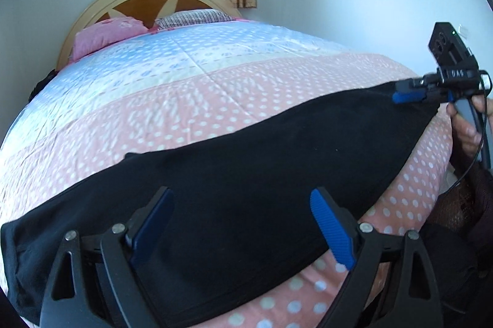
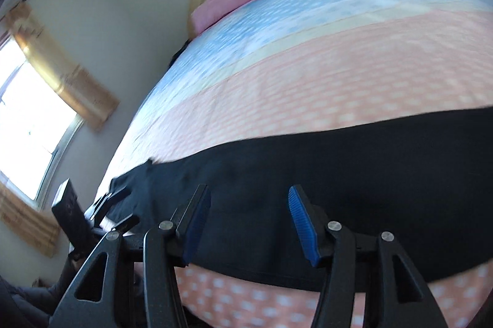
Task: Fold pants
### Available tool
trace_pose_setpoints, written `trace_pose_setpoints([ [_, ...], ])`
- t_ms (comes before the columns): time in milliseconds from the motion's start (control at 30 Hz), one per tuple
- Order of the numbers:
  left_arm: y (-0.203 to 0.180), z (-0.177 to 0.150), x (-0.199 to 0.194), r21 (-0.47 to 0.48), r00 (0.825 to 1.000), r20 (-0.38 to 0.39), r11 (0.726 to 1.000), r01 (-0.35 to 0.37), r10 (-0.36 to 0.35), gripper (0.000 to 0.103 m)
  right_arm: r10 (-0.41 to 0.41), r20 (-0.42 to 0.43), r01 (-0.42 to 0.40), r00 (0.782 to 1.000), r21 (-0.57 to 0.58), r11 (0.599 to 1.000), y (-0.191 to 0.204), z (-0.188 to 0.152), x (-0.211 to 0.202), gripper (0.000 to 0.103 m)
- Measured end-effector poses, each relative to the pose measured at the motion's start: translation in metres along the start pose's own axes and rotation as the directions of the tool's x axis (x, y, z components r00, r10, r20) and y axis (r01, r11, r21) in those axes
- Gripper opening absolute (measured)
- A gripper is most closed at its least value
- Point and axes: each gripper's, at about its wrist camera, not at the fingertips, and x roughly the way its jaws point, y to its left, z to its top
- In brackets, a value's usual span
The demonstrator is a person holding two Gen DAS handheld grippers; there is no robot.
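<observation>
pants [image 1: 246, 174]: long axis across bed [image 1: 215, 87], parallel to near edge | pillow [image 1: 104, 35] far | left gripper [image 1: 240, 223] agape, empty | right gripper [image 2: 249, 220] parted, empty

- The black pants [image 2: 339, 174] are spread flat across the near edge of the bed [image 2: 308, 75].
- The right gripper [image 2: 249, 223] is held above them, jaws apart, nothing clamped.
- The left gripper [image 2: 109, 200] is seen at the pants' left end; its jaws cannot be made out.
</observation>
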Motion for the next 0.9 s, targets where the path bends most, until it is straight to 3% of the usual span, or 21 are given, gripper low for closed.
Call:
trace_pose_setpoints([
  [100, -0.008, 0.001, 0.015, 0.019, 0.998, -0.058, 1.0, -0.011, 0.012, 0.093, -0.15, 0.043, 0.146, 0.988, 0.076, 0.986, -0.04, 0.003, -0.021, 0.055],
  [167, -0.009, -0.004, 0.024, 0.025, 0.994, -0.105, 1.0, -0.013, 0.016, 0.093, -0.19, 0.046, 0.182, 0.981, 0.131, 0.974, -0.066, 0.002, -0.027, 0.055],
  [300, -0.009, -0.004, 0.024, 0.027, 0.993, -0.115, 0.999, -0.023, 0.026, 0.096, -0.1, 0.077, 0.084, 0.992, 0.187, 0.979, -0.092, 0.001, -0.026, 0.055],
  [367, -0.011, -0.002, 0.023, 0.02, 0.993, -0.11, 0.999, -0.033, 0.035, 0.096, -0.1, 0.082, 0.084, 0.992, 0.177, 0.981, -0.092, 0.005, -0.031, 0.055],
  [433, -0.011, -0.001, 0.016, 0.015, 0.996, -0.081, 0.999, -0.045, 0.047, 0.096, -0.16, 0.108, 0.142, 0.981, 0.152, 0.978, -0.092, 0.007, -0.045, 0.055],
  [567, 0.001, 0.004, 0.003, -0.06, 0.997, -0.012, 0.995, -0.075, 0.074, 0.099, -0.196, 0.198, 0.15, 0.96, 0.224, 0.963, -0.117, 0.004, -0.094, 0.055],
  [667, 0.012, 0.005, 0.009, -0.094, 0.994, -0.028, 0.99, -0.107, 0.105, 0.101, -0.314, 0.231, 0.245, 0.921, 0.281, 0.928, -0.136, -0.001, -0.126, 0.055],
  [733, 0.014, 0.003, 0.015, -0.106, 0.991, -0.053, 0.986, -0.126, 0.121, 0.101, -0.352, 0.234, 0.267, 0.907, 0.327, 0.906, -0.15, -0.004, -0.138, 0.055],
  [900, 0.012, 0.0, 0.017, -0.091, 0.989, -0.06, 0.986, -0.142, 0.137, 0.101, -0.378, 0.191, 0.276, 0.906, 0.412, 0.869, -0.185, -0.013, -0.144, 0.055],
])
